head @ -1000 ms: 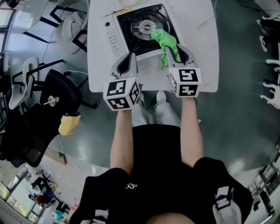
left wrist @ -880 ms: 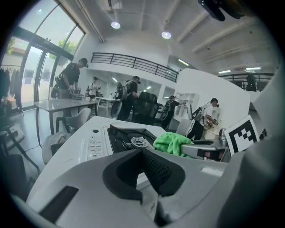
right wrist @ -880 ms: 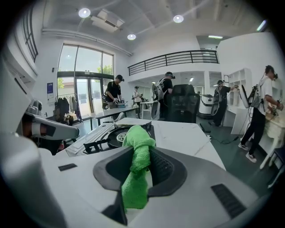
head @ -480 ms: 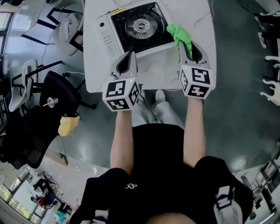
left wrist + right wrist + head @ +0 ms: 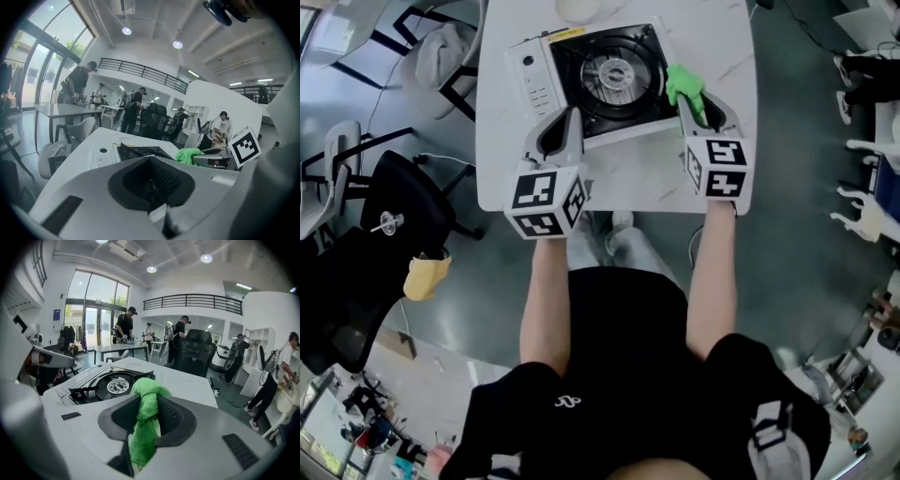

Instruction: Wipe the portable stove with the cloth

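The portable stove (image 5: 591, 70), white with a black burner well, lies on the white table (image 5: 722, 37). My right gripper (image 5: 692, 98) is shut on the green cloth (image 5: 682, 82), which bunches at the stove's right edge. In the right gripper view the green cloth (image 5: 145, 423) is pinched between the jaws, with the stove (image 5: 108, 385) ahead to the left. My left gripper (image 5: 572, 127) is shut and holds nothing, resting near the stove's front edge. In the left gripper view the stove (image 5: 126, 152) and the cloth (image 5: 190, 155) lie beyond the jaws.
A white bowl (image 5: 578, 7) sits at the table's far edge behind the stove. Black office chairs (image 5: 403, 202) and a white chair (image 5: 441, 52) stand on the floor at left. Several people (image 5: 125, 326) work at tables in the background.
The right gripper has carried the green cloth from the burner across to the stove's right edge and slightly farther away. The left gripper has stayed near the stove's front edge.
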Motion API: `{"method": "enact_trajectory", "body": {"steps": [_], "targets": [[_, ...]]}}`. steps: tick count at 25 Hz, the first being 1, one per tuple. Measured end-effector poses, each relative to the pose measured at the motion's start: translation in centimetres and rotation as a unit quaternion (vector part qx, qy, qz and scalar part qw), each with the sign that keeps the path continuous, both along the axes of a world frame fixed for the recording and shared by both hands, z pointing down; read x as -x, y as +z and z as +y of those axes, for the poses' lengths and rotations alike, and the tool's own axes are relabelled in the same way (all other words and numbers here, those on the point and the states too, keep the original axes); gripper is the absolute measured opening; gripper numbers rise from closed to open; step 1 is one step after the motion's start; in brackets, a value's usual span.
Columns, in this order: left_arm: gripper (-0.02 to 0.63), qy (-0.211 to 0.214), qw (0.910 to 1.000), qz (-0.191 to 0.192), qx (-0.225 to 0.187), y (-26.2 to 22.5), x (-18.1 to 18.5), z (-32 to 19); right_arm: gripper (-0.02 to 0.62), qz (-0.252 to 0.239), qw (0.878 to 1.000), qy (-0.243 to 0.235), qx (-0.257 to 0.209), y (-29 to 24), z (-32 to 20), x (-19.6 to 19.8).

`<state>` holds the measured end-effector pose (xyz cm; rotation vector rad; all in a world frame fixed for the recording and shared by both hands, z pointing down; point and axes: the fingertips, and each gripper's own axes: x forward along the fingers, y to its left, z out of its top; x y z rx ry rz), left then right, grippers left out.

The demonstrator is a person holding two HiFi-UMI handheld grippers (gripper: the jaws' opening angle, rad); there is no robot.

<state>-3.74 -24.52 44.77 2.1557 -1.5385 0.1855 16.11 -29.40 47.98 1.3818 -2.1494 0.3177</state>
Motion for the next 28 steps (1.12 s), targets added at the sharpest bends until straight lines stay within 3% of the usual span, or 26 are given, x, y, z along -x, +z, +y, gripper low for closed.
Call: {"method": "enact_trajectory", "body": {"steps": [5,12,24,28], "targets": [[-0.002,-0.006,0.9999,0.012,-0.002,-0.3,2.7,-2.7,0.083,0.053,0.997,-0.042,0.038,1.4,-2.4,2.4],[-0.002,-0.012,0.9995,0.029,0.000,0.3,5.5,-5.8,0.083,0.083,0.993,-0.062,0.064,3.1,-5.6,4.2],[-0.002,-0.007,0.9994,0.034,0.006,0.7,8.2,-9.1,0.083,0.049,0.997,0.004,0.055,2.5,-12.4,4.3],[-0.002,-0.013,0.9994,0.031,0.006,0.5,9.6,-9.9,0.083,0.025,0.998,0.055,0.013,0.6,-15.4,3.7]]}}
